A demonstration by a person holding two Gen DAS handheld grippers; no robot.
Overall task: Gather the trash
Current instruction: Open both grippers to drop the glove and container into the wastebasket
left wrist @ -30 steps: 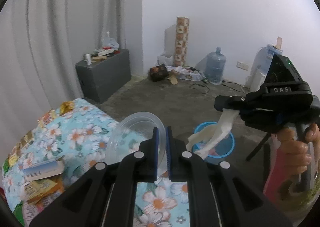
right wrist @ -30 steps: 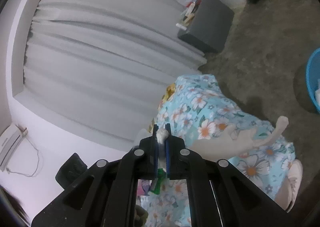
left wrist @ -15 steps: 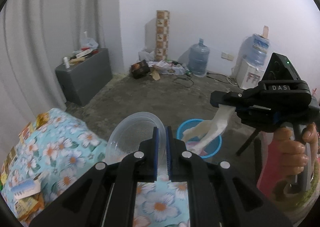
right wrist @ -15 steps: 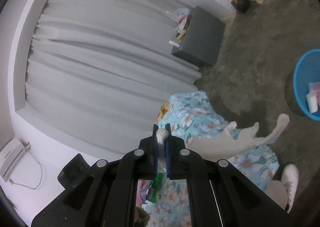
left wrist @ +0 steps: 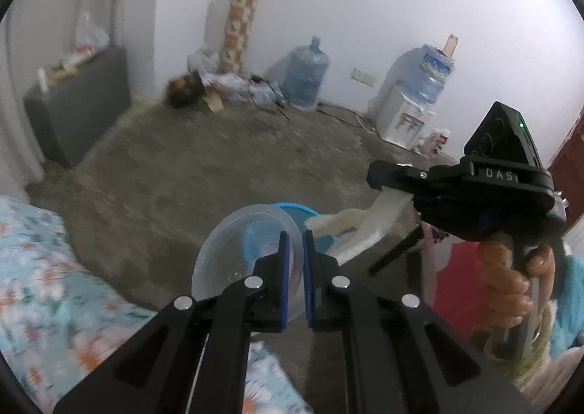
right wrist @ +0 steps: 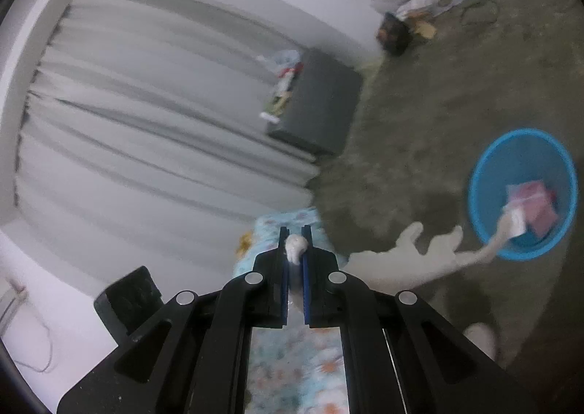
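Note:
My left gripper [left wrist: 295,242] is shut on the rim of a clear plastic bowl [left wrist: 233,253] and holds it in the air past the table edge, over the floor. A blue trash basket [left wrist: 310,213] stands on the floor just behind the bowl. My right gripper [left wrist: 376,176] is shut on a limp white glove [left wrist: 365,224] that hangs over the basket. In the right wrist view the gripper [right wrist: 295,242] pinches the glove's cuff, the glove [right wrist: 408,253] trails right, and its fingertip reaches the basket [right wrist: 489,158], which holds pink wrappers [right wrist: 533,202].
The floral tablecloth [left wrist: 43,268] covers the table at lower left. A grey cabinet [left wrist: 76,111] stands by the curtain. A water jug [left wrist: 306,74], a dispenser [left wrist: 408,111] and floor clutter [left wrist: 219,85] line the far wall.
Both grippers have swung right, away from the table and toward the blue basket. The bowl now hangs in front of the basket and the glove's tip has reached it.

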